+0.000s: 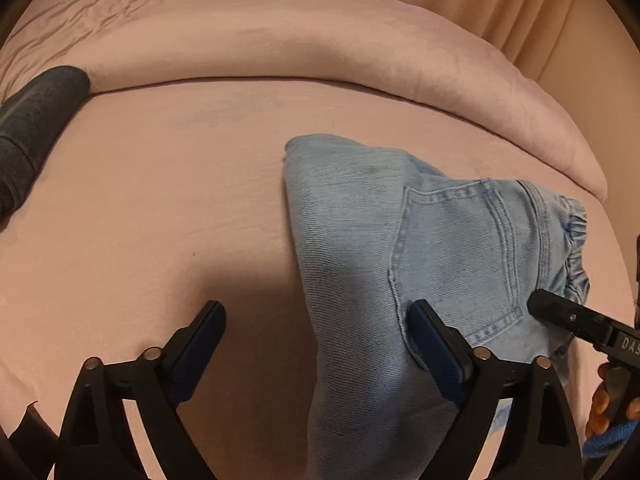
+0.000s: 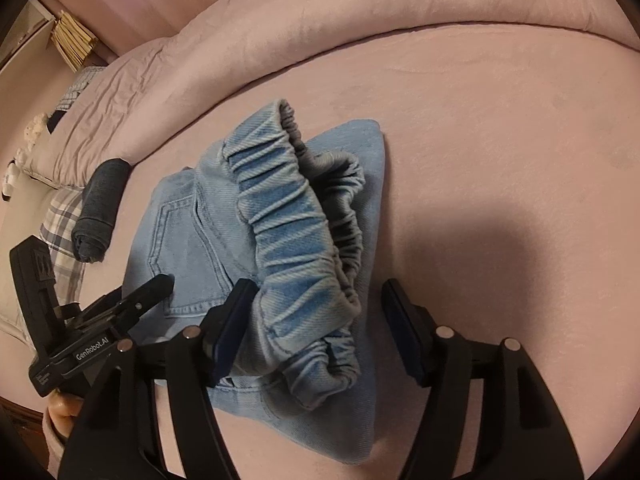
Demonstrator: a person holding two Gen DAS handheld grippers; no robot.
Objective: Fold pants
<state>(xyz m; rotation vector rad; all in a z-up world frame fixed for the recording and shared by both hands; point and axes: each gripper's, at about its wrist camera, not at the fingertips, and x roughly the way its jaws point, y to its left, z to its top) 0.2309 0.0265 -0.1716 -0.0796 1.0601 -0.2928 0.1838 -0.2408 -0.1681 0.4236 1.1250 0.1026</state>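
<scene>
A pair of light blue denim pants (image 1: 420,240) lies folded into a compact bundle on a bed (image 1: 160,208) covered with a pink sheet. In the left wrist view the bundle fills the area from the centre toward 4 o'clock, with a stitched back pocket (image 1: 460,264) facing up. A thick pink duvet (image 1: 280,48) is rolled back along the far side of the bed, from 10 o'clock round to 2 o'clock. A dark grey rolled cloth (image 1: 36,128) rests on the sheet at 9 o'clock, well apart from the pants.

The left claw (image 1: 316,320) is released, its jaws spread wide; the right-hand finger (image 1: 436,344) sits over the denim near the pocket, while the other is over bare sheet. Whether that finger touches the fabric cannot be told.

In the right wrist view the pants' gathered elastic waistband (image 2: 288,224) stands up in ruffles at the centre, on top of the folded layers. The right claw (image 2: 320,304) is also released, jaws wide apart, with the waistband's near end between them; the left-hand finger (image 2: 236,312) is just beside the ruffled edge, but nothing is pinched. The left tool's black tip reaches onto the pocket at 8 o'clock. A plaid fabric (image 2: 60,216) lies at 9 o'clock, beside the grey roll.
</scene>
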